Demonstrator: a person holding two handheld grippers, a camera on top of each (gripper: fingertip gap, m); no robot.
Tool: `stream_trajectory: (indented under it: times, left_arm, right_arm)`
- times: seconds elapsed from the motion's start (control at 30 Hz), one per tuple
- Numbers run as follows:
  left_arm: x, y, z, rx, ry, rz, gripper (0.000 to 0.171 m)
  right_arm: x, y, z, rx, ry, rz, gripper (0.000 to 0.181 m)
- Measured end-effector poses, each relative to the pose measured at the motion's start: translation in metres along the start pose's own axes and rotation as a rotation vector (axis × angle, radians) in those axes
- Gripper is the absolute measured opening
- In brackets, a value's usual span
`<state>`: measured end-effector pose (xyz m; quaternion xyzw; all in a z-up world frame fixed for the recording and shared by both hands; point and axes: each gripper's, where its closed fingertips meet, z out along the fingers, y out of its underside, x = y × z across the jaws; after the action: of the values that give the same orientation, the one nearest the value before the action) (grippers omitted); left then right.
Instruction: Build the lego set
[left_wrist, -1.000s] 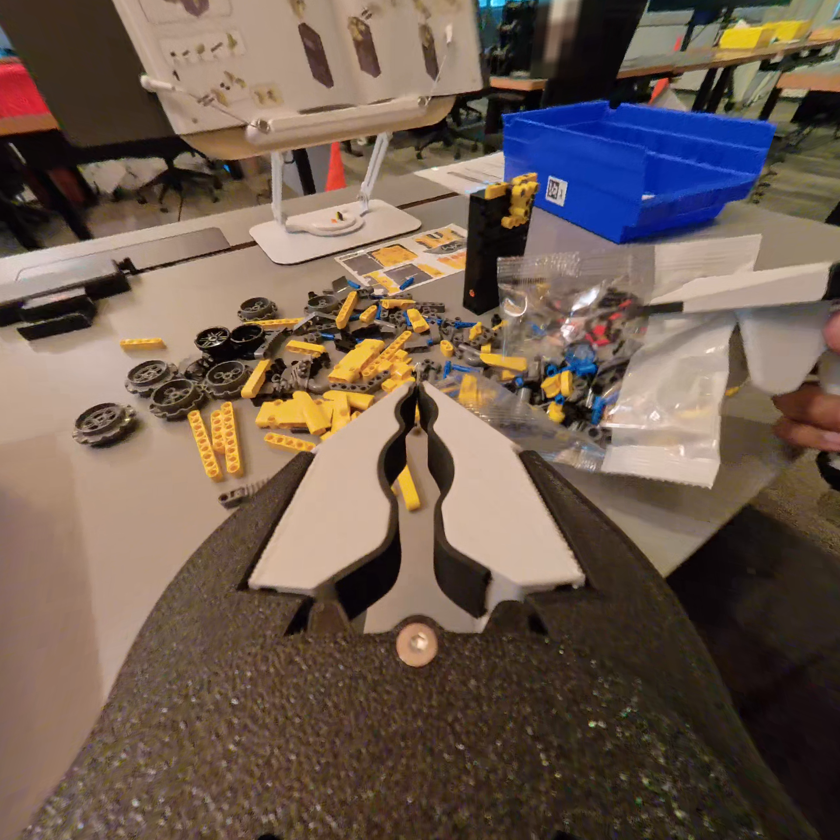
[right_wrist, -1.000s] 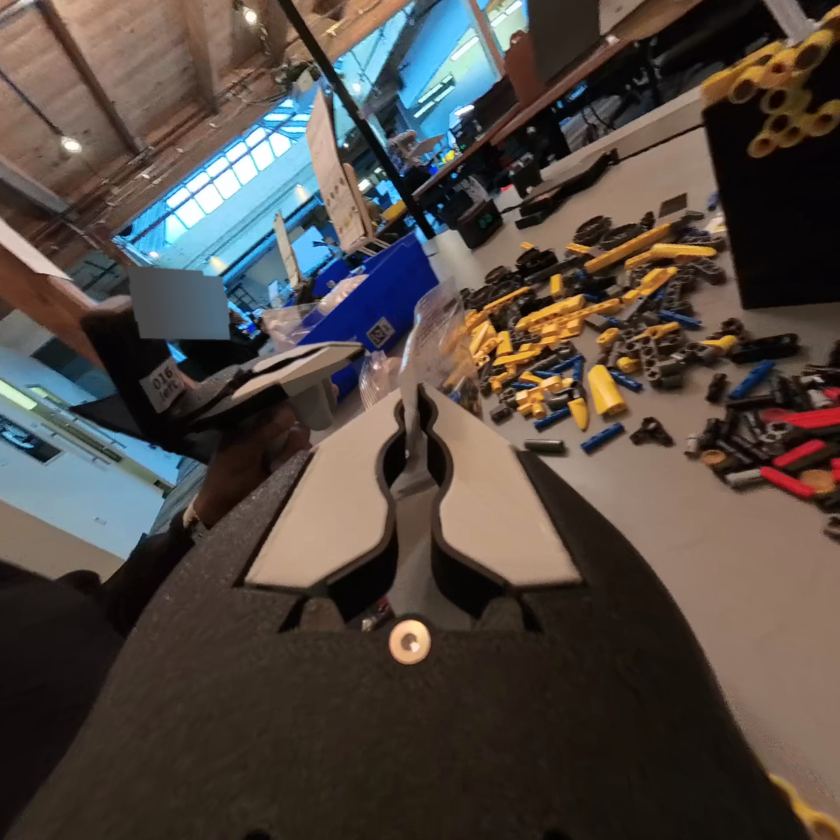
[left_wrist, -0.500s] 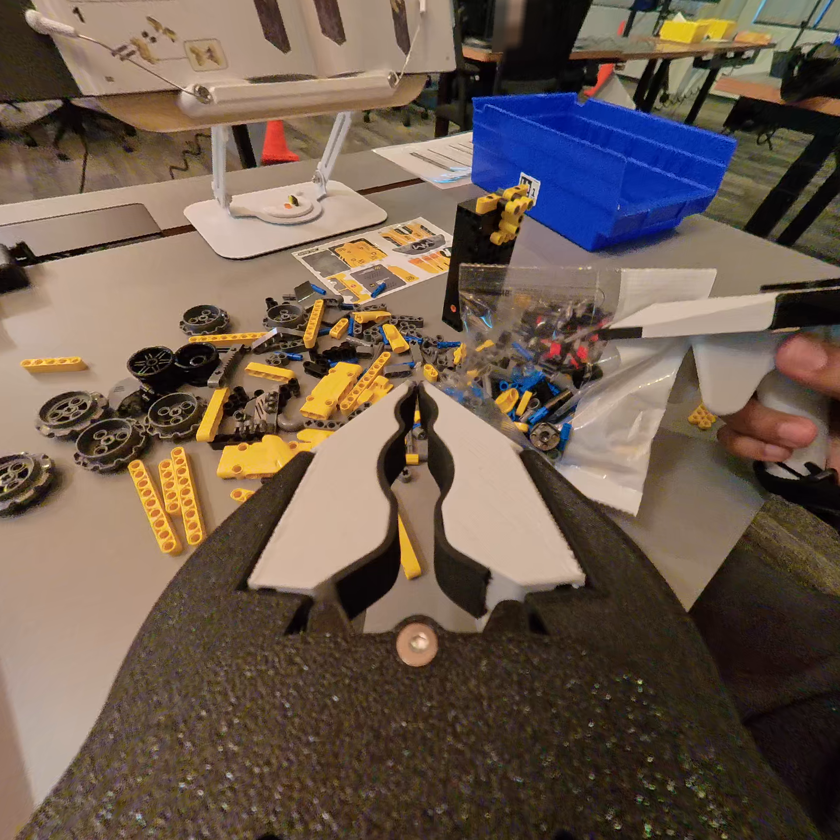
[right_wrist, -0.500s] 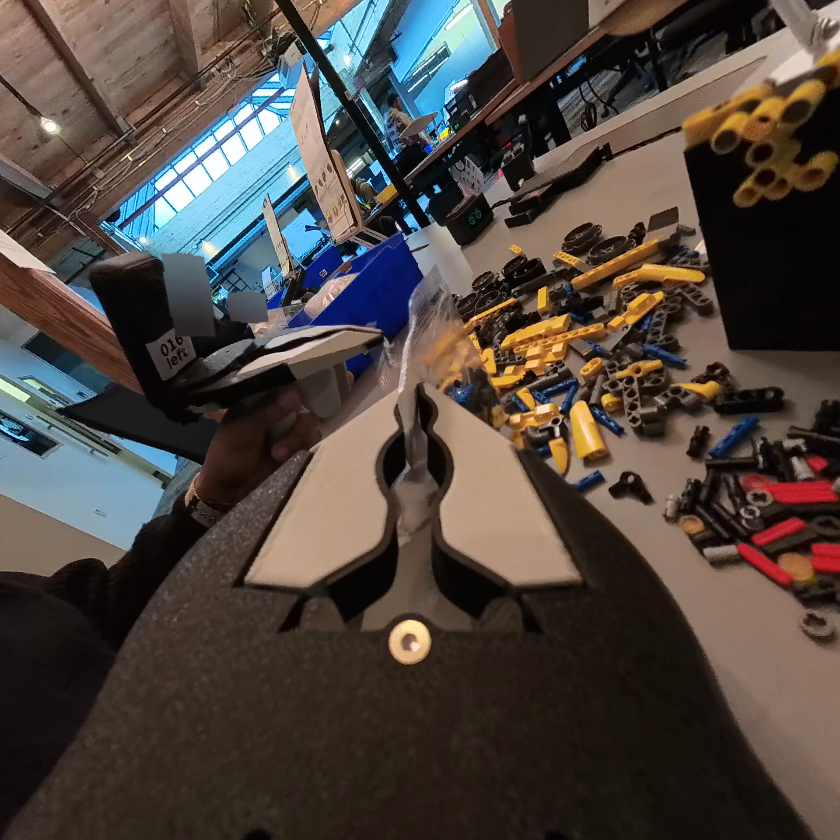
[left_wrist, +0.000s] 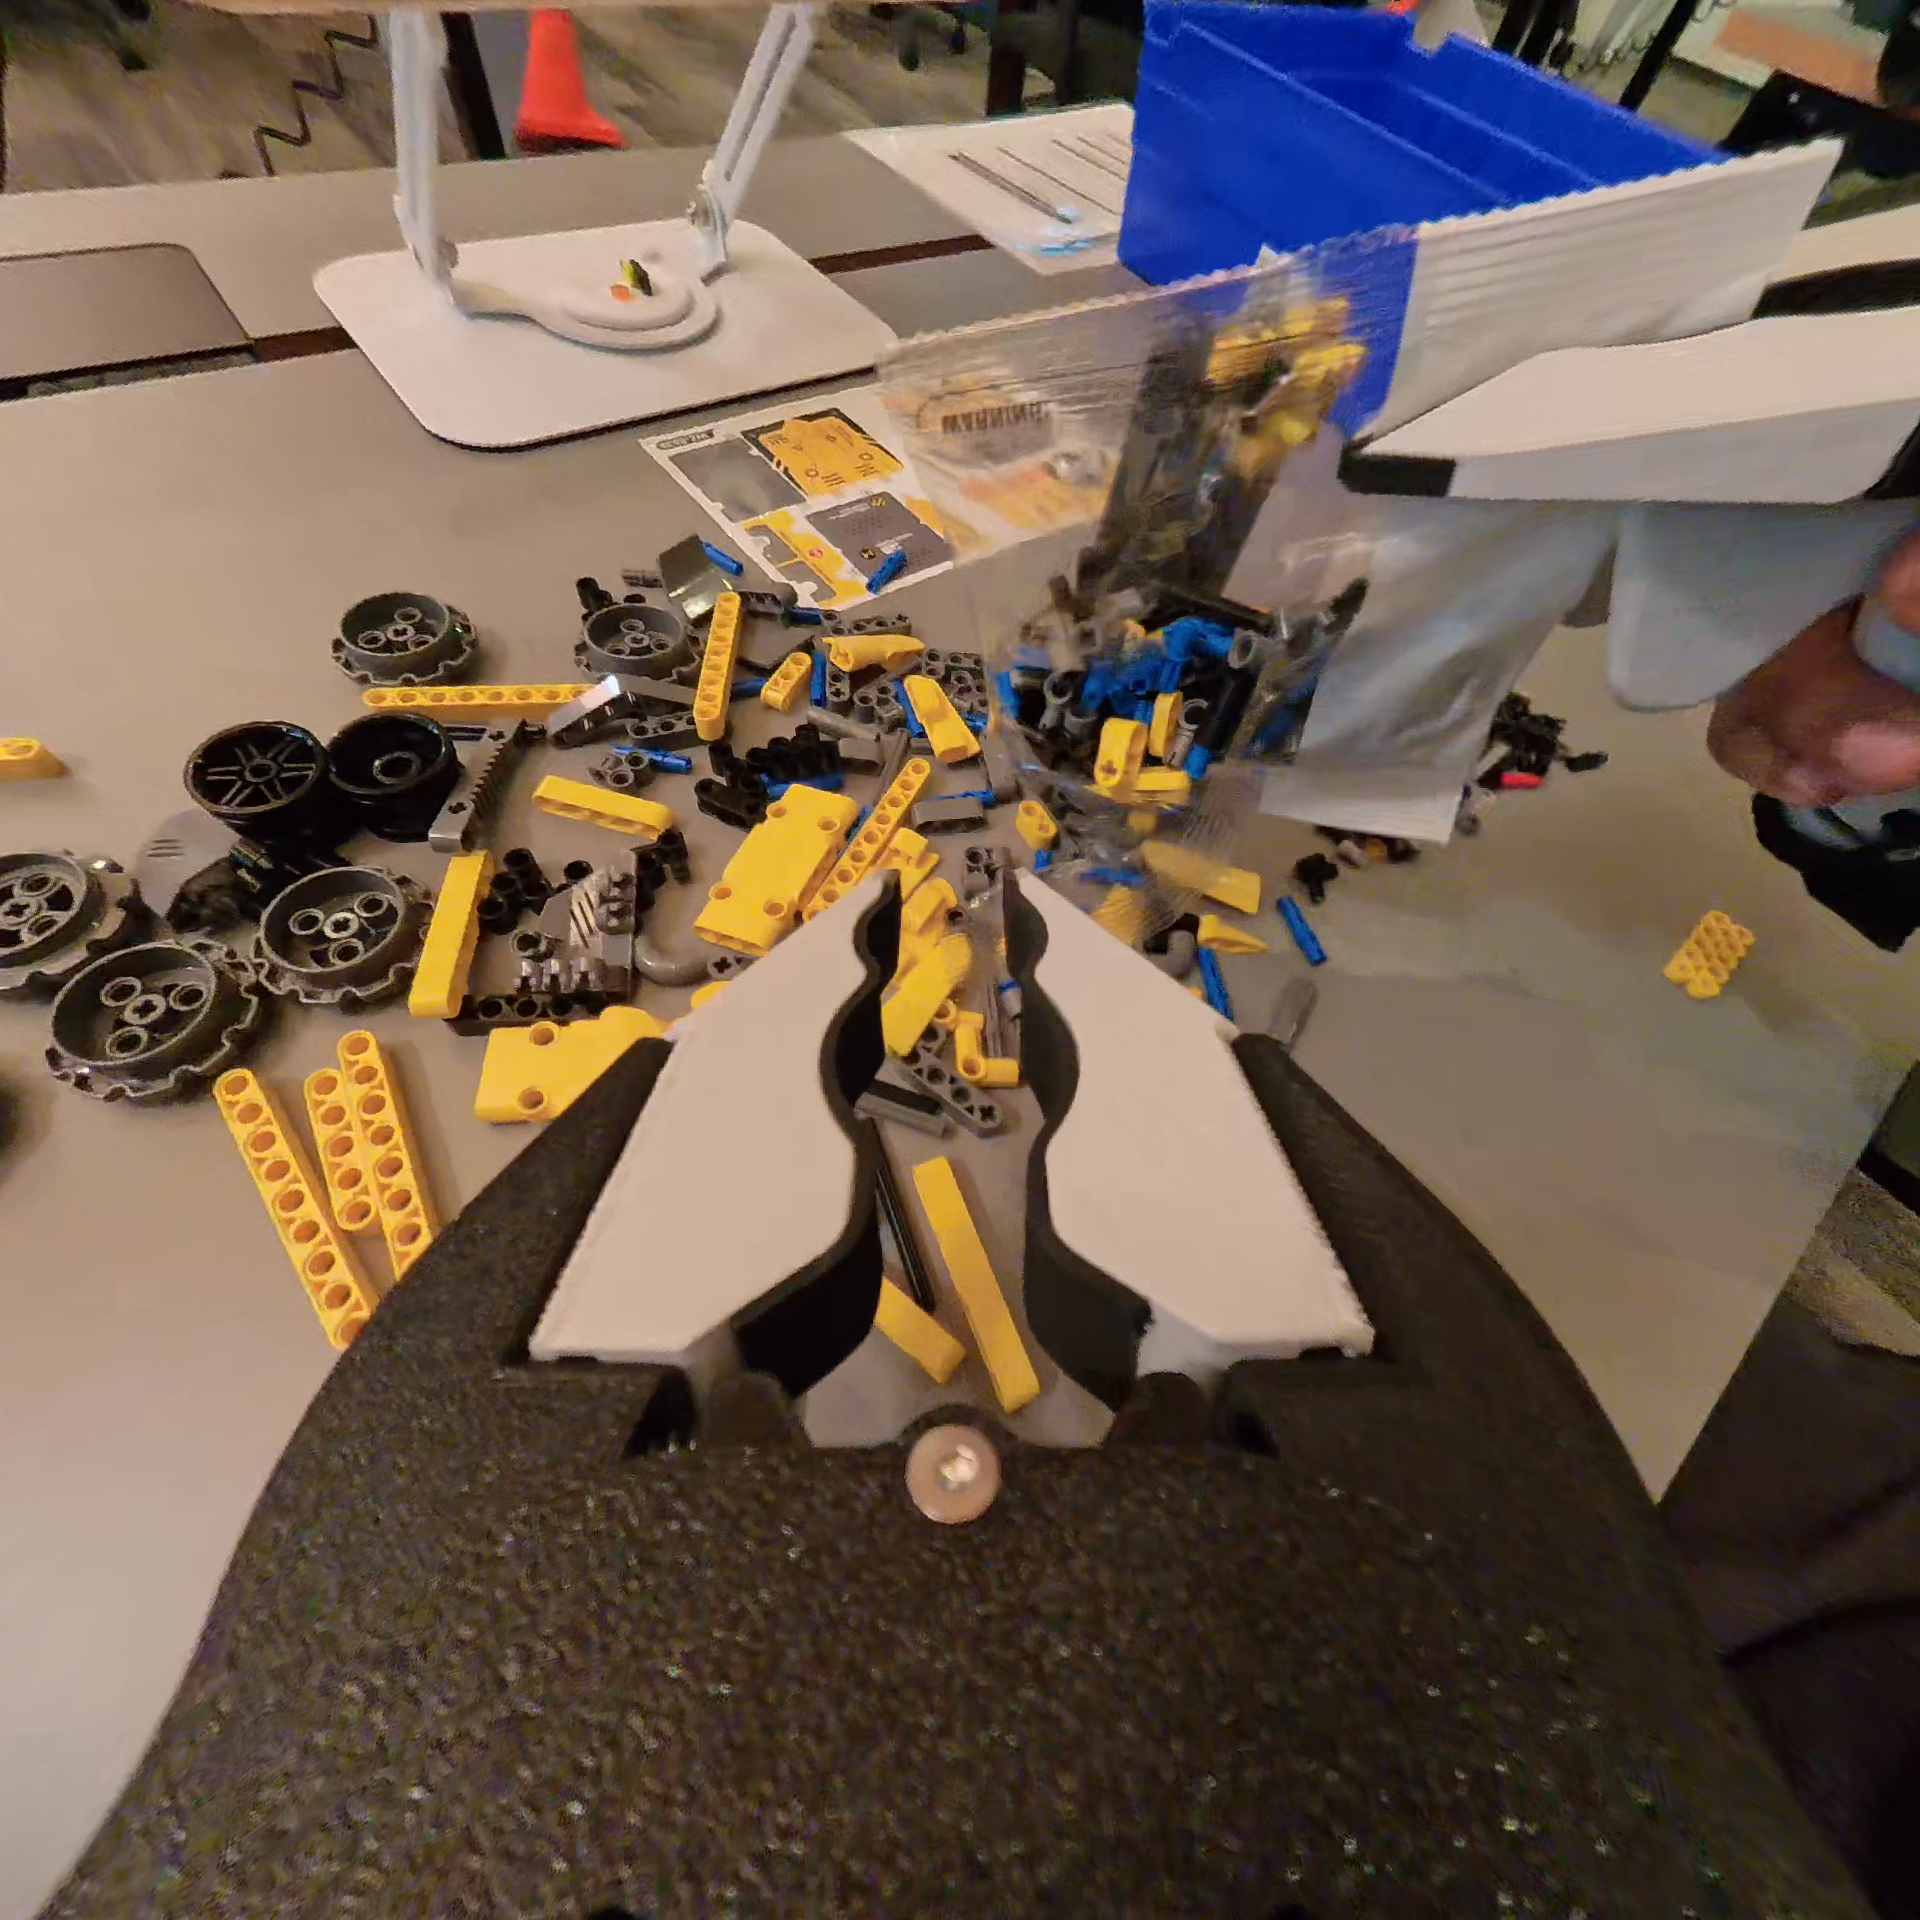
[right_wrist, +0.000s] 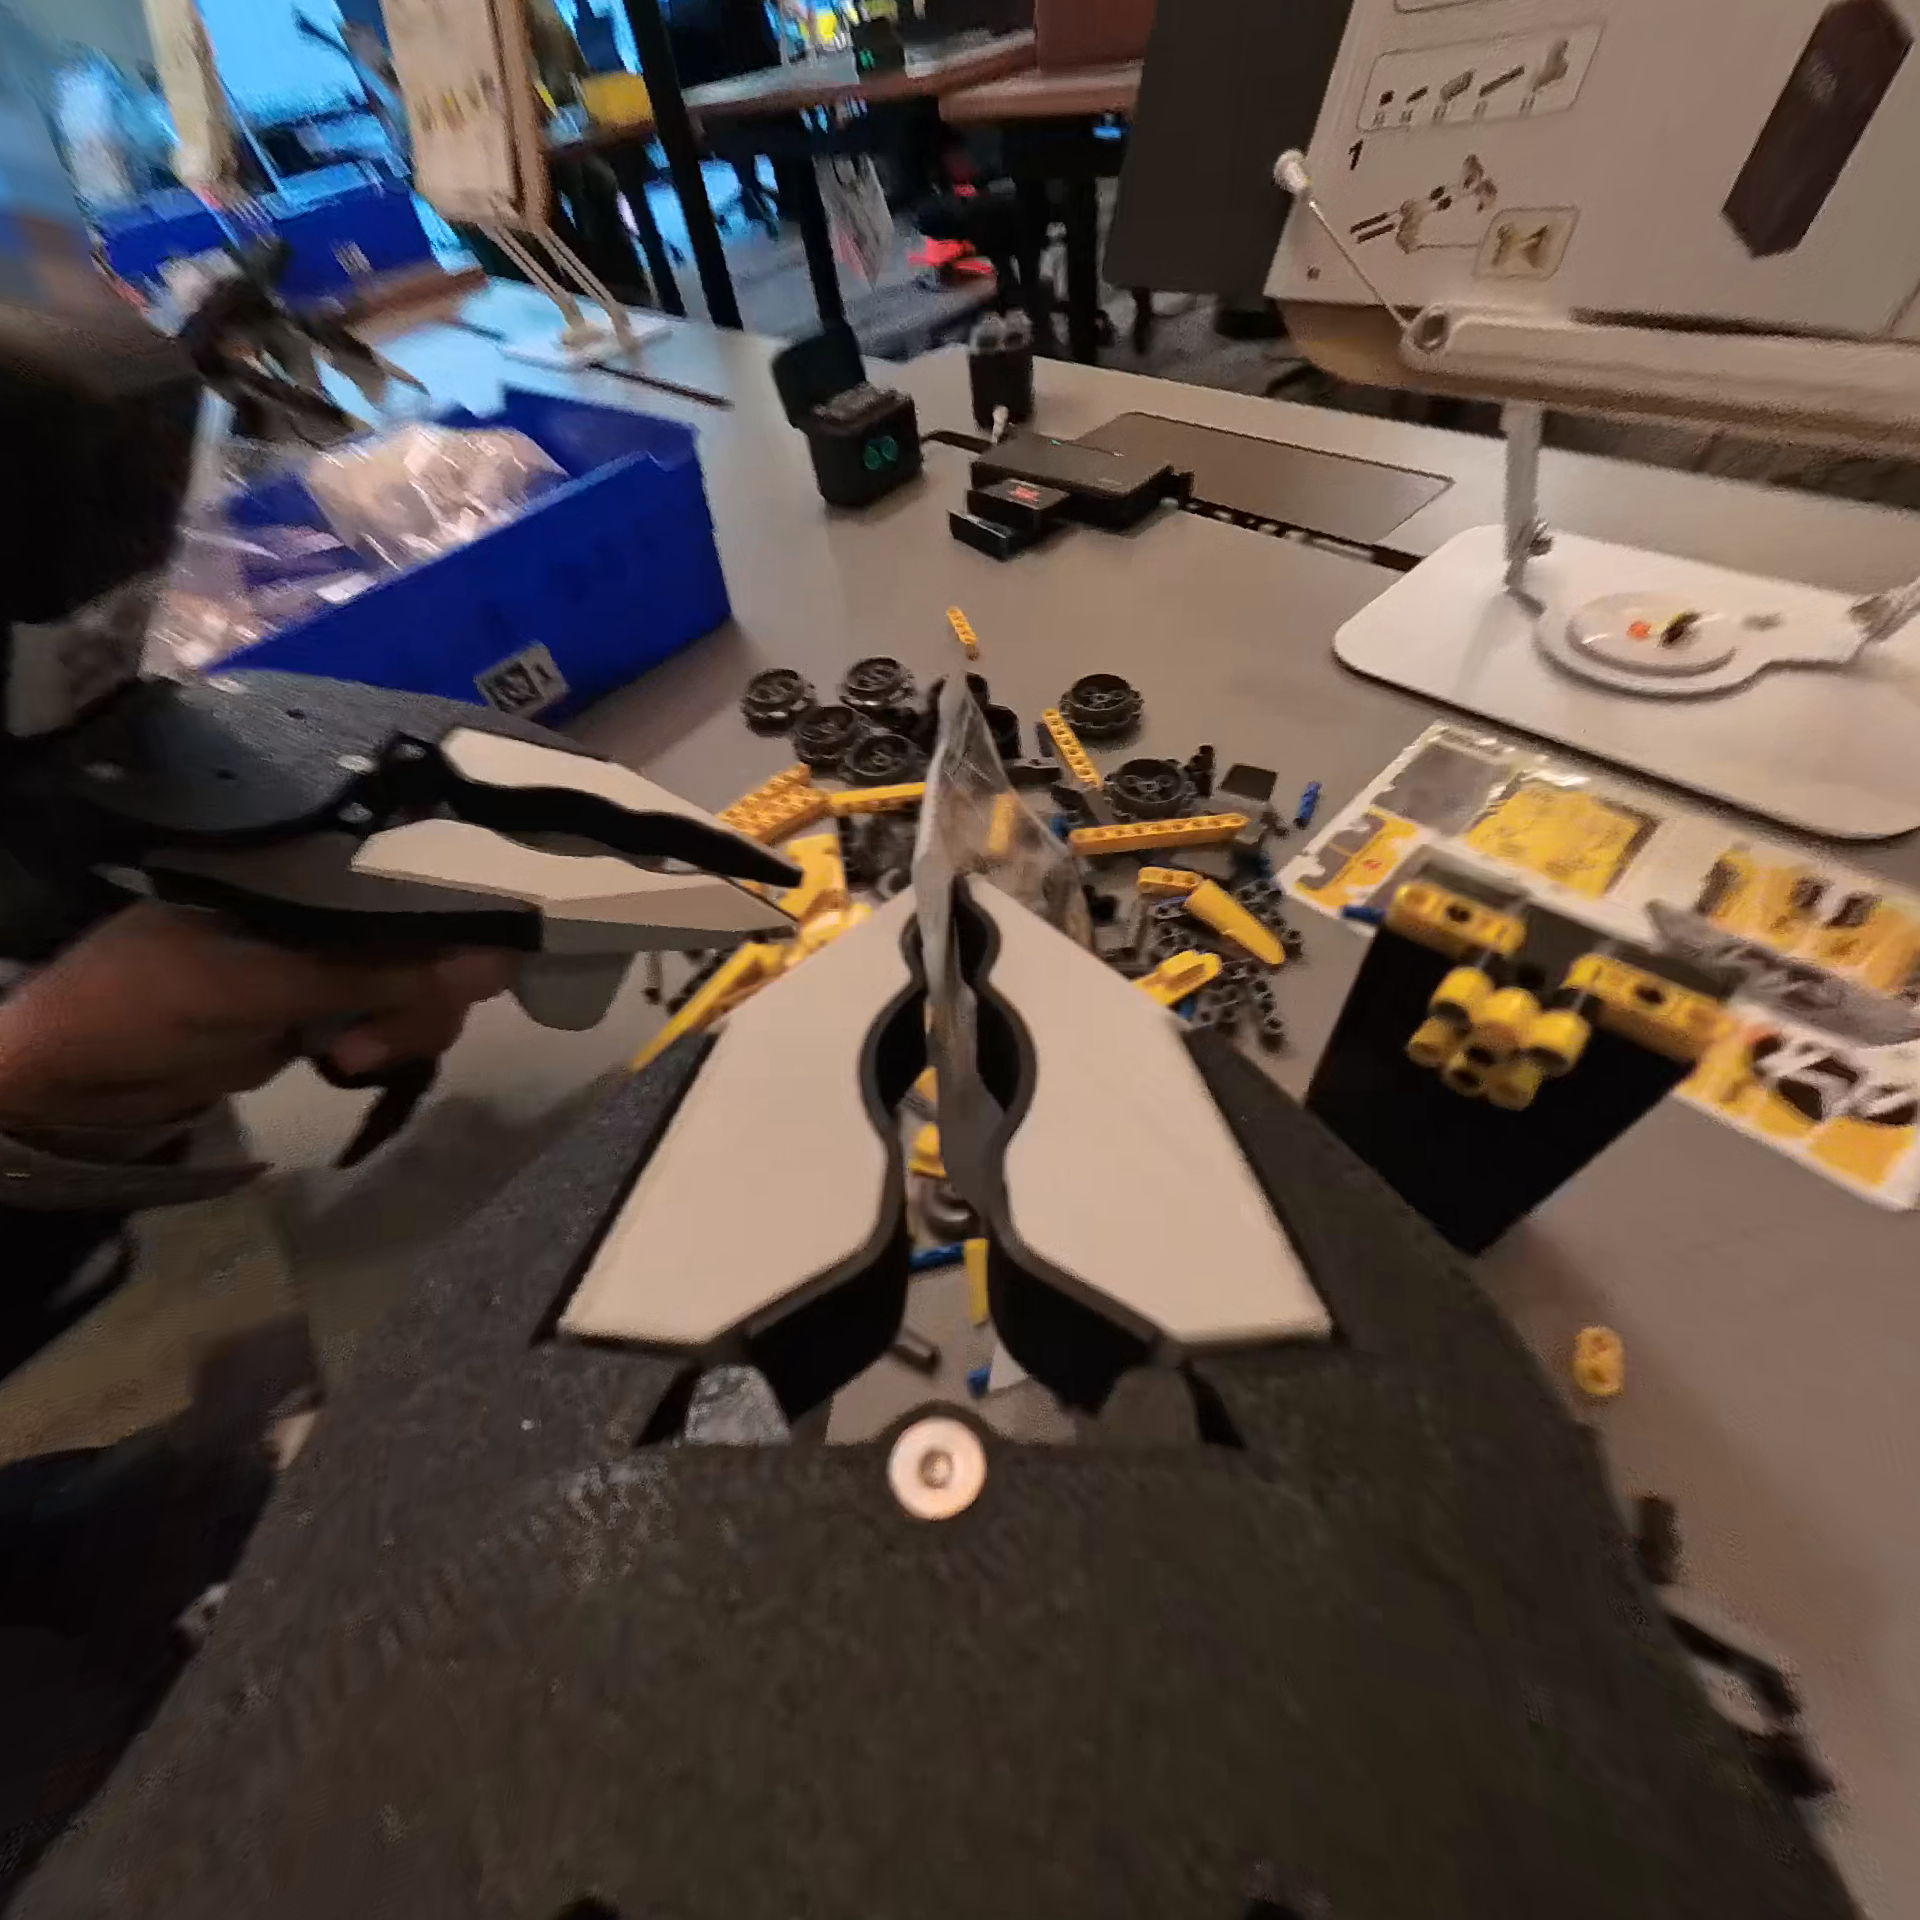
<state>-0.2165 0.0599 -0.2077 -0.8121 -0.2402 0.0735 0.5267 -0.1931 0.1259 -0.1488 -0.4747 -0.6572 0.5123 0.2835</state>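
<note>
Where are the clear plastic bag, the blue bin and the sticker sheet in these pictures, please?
clear plastic bag (left_wrist: 1174, 582): left wrist view, on its transparent middle, above the loose parts inside.
blue bin (right_wrist: 582, 582): right wrist view, on its front outer wall.
sticker sheet (left_wrist: 800, 499): left wrist view, on the printed yellow and grey area.

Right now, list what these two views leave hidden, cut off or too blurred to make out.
- Plastic bag: motion blur in both views smears its contents.
- Blue bin: left wrist view cuts it at the top edge; right wrist view blurs its contents.
- Book stand: top cropped in left wrist view.
- Left gripper: slightly parted, empty over loose pieces.
</note>
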Motion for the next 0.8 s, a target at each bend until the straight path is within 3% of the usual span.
stream_trajectory:
  times: [0.3, 0.8]
  left_arm:
    - [-0.02, 0.017, -0.002, -0.004, 0.008, -0.092, 0.019]
    - [-0.031, 0.002, -0.017, 0.076, 0.041, -0.158, 0.022]
  right_arm:
    - [0.009, 0.003, 0.034, -0.139, 0.219, -0.396, 0.0]
    - [0.002, -0.016, 0.061, -0.212, 0.402, -1.042, 0.0]
